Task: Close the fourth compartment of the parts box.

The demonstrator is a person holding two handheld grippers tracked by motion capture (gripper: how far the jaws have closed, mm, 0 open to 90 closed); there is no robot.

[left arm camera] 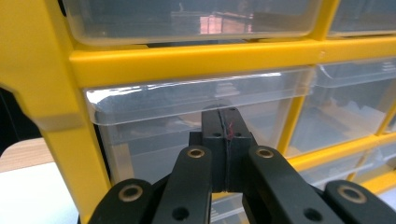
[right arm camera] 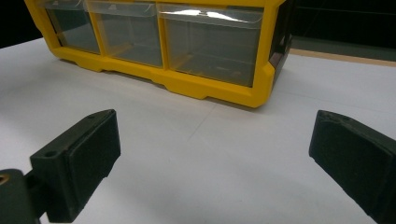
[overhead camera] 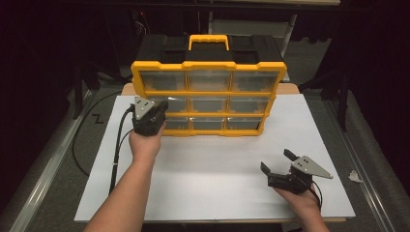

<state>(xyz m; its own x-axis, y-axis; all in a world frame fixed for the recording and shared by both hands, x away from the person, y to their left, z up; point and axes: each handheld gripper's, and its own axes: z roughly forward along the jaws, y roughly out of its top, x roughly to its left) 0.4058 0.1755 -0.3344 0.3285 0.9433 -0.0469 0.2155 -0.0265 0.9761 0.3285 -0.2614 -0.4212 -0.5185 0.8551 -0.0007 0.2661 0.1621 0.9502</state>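
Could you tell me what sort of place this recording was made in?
Probably a lab recording station, not a home: a white tabletop between dark curtains, a yellow drawer organizer set squarely on it, and a cabled hand-held gripper in each hand.

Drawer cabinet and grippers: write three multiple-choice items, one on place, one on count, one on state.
1. Where is the left gripper?
A. at the cabinet's left drawer column
B. on the cabinet's handle
C. at the table's near edge

2. How many clear drawers front the yellow cabinet?
A. four
B. six
C. nine

3. How do the right gripper's jaws stand?
A. spread apart
B. closed
C. clamped on a drawer

Key: A, it sits against the left drawers in the high view; C, three rows of three; A, white table shows between them.
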